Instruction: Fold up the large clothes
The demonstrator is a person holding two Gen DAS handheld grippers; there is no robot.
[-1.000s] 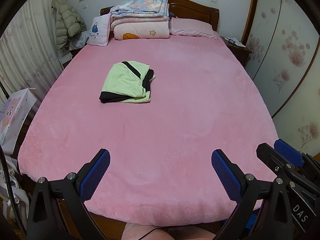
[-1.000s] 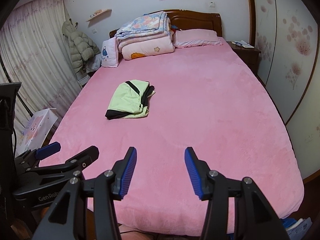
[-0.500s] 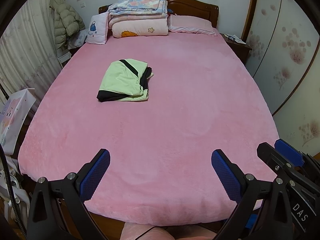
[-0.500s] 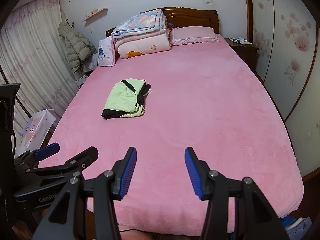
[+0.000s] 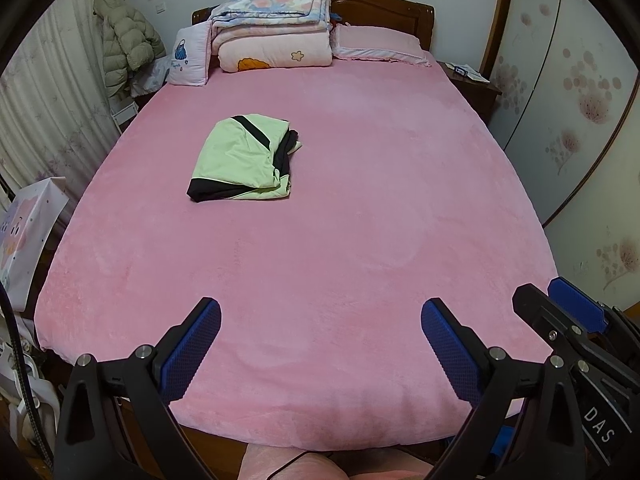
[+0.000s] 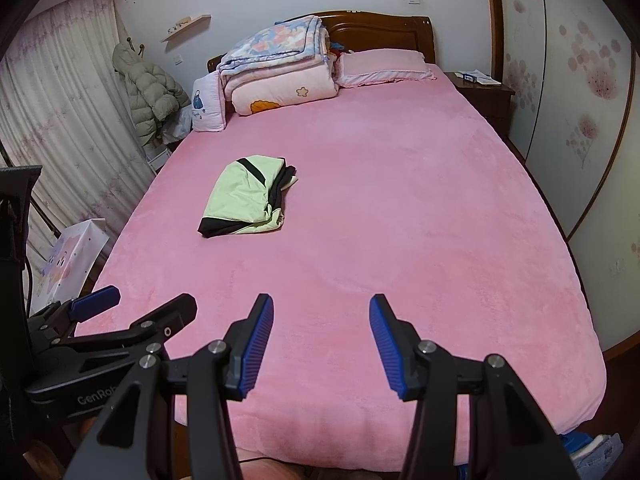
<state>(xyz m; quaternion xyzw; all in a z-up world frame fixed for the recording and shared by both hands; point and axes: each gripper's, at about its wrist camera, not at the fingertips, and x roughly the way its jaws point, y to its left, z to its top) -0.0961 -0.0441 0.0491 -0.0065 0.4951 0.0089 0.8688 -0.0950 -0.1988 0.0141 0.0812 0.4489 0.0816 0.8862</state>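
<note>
Left gripper: jaws wide apart, nothing between them, blue ribbed pads facing each other over the near edge of the bed. Right gripper: jaws also apart, narrower gap, nothing held, blue pads over the foot of the bed. Each shows in the other's view: right gripper at the left gripper's lower right, left gripper at the right gripper's lower left, side by side, not touching.

Under and ahead of both: pink plush bedspread covering the whole bed, mostly smooth.

Folded garment, light green with black bands, lies on the bedspread well ahead of both grippers and to their left, apart from either. Compact rectangular bundle, black hem on the edge nearest the grippers, black layers poking out on its right side. In the right wrist view same garment, ahead and left.

Farther ahead, at the head of the bed: stack of folded quilts, floral one on top of a pink one with a star and an orange print. Right of the stack a flat pink pillow; left of it a white cushion with a blue print, propped upright. Dark wooden headboard behind.

Far left: puffer jacket hanging by the curtain. Near left beside the bed: paper gift bag. Far right: wooden nightstand with papers on top.
</note>
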